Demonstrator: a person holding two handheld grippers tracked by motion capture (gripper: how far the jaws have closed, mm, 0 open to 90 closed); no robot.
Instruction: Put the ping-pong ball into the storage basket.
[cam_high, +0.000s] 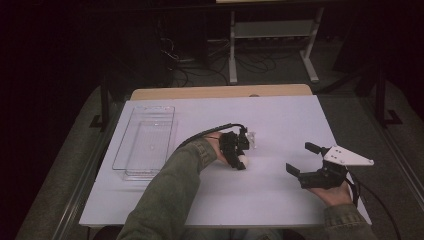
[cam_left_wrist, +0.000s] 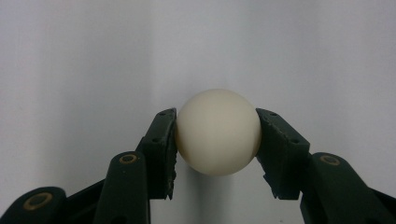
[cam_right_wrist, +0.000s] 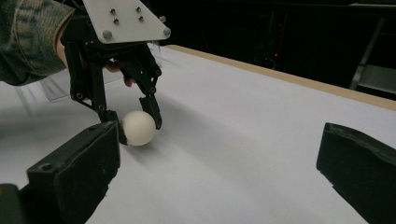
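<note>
A cream-white ball (cam_high: 243, 161) rests low over the white table sheet (cam_high: 285, 120), near its middle. My left gripper (cam_high: 242, 163) points down with its jaws shut on the ball. In the left gripper view the ball (cam_left_wrist: 217, 132) sits squarely between the two black pads (cam_left_wrist: 161, 149), which press on both its sides. The right gripper view shows that same ball (cam_right_wrist: 138, 127) pinched in the left gripper (cam_right_wrist: 138, 122), at or just above the sheet. My right gripper (cam_high: 299, 157) lies at the right of the table, open, with nothing between its jaws (cam_right_wrist: 219, 140).
A clear plastic tray (cam_high: 145, 145) lies at the left of the sheet, with nothing in it. A small clear object (cam_high: 251, 139) stands just beyond the left gripper. A wooden table edge (cam_high: 220, 92) runs along the back; a metal stand and cables are behind it.
</note>
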